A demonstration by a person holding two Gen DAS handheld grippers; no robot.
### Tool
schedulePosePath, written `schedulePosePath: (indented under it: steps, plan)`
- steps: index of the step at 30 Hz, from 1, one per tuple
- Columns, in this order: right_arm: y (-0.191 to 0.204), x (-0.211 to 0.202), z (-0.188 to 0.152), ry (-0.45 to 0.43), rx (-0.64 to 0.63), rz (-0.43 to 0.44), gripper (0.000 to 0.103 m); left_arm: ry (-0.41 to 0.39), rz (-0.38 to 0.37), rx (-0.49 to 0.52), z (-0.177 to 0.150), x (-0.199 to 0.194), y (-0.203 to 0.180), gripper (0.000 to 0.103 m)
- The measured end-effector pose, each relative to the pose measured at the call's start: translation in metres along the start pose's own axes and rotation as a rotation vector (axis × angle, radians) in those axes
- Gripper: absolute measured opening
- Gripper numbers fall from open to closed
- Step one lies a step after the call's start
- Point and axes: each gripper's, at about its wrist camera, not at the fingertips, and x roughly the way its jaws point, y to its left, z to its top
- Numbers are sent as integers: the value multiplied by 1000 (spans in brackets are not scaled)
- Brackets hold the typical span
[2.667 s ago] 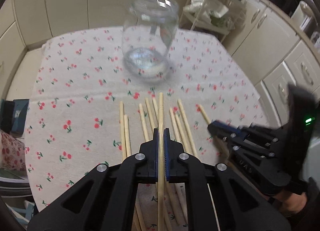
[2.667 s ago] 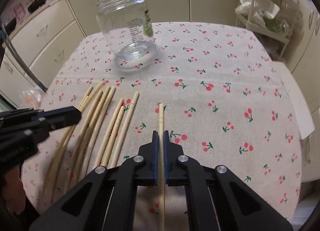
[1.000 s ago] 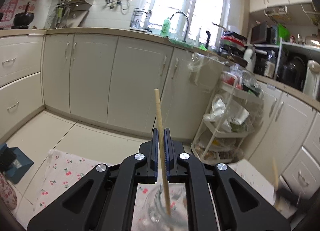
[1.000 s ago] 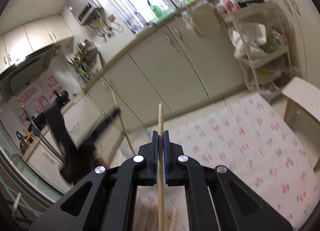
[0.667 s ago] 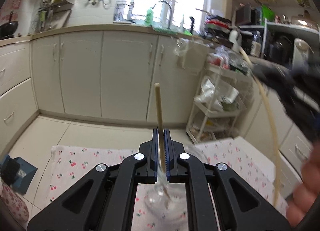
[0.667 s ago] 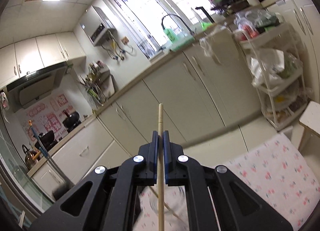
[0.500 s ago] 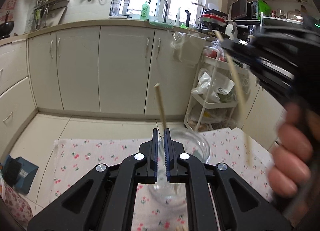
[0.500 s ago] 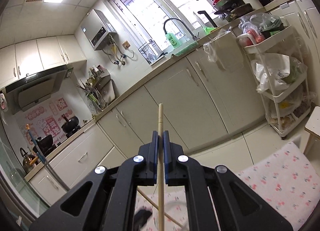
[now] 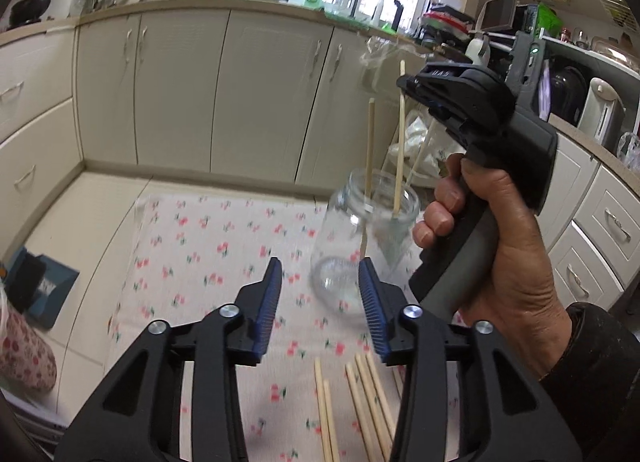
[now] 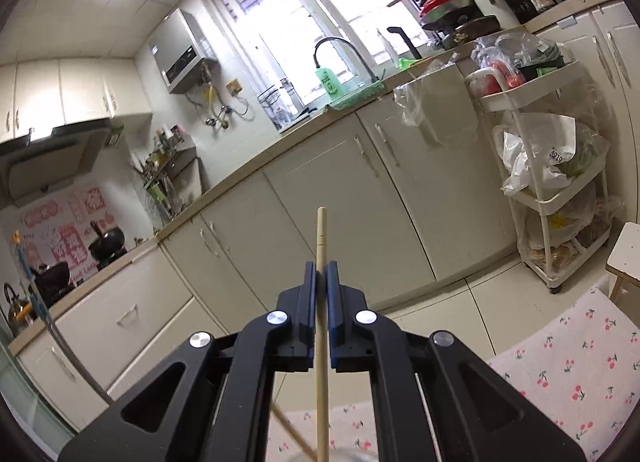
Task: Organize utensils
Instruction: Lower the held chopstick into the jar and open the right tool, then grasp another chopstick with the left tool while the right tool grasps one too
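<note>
A clear glass jar [image 9: 344, 221] stands on the cherry-print tablecloth [image 9: 200, 254]. One wooden chopstick [image 9: 369, 149] stands loose inside it. My left gripper [image 9: 319, 266] is just short of the jar, its jaws opening with nothing between them. My right gripper [image 9: 405, 85], held by a hand [image 9: 492, 246], hangs above the jar's mouth and is shut on a second chopstick [image 9: 400, 141], whose lower end dips into the jar. In the right wrist view that gripper [image 10: 321, 270] clamps the chopstick [image 10: 322, 229] upright. Several loose chopsticks [image 9: 368, 394] lie on the cloth below my left gripper.
Cream kitchen cabinets [image 9: 180, 93] run behind the table. A blue box [image 9: 40, 286] sits on the floor at the left. A white trolley [image 10: 552, 181] packed with bags and a small stool [image 10: 624, 258] stand to the right.
My left jaws have parted and let go of their chopstick, which now stands in the jar. The left gripper has tipped down towards the table. The right gripper has brought its chopstick over the jar.
</note>
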Motion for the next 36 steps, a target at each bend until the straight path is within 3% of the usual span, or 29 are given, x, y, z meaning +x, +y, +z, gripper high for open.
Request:
schedulePosePath:
  steps: [5, 12, 15, 16, 19, 21, 23, 26, 36]
  plan:
    - [6, -20, -17, 36, -47, 9, 6, 67, 25, -6, -12, -1, -2, 45]
    - [5, -38, -37, 167, -91, 13, 7, 158, 60, -31, -28, -4, 1, 47]
    - [-1, -66, -40, 197, -85, 6, 30, 210, 84, -27, -38, -6, 3, 47]
    - [-4, -76, -42, 202, -78, -1, 33, 225, 92, -25, -40, -6, 3, 47]
    - [-16, -112, -54, 290, -67, -53, 33, 274, 104, -25, -49, -7, 5, 47]
    - [-23, -133, -75, 403, -86, -92, 33, 293, 114, -17, -55, -10, 4, 47]
    - [-26, -151, -102, 515, -125, -124, 30, 309, 121, -4, -60, -11, 2, 47]
    - [-28, -163, -131, 613, -138, -134, 20, 329, 129, 11, -65, -9, -2, 47]
    - [-6, -142, -162, 687, -259, -197, 18, 367, 168, 50, -72, 2, -7, 47]
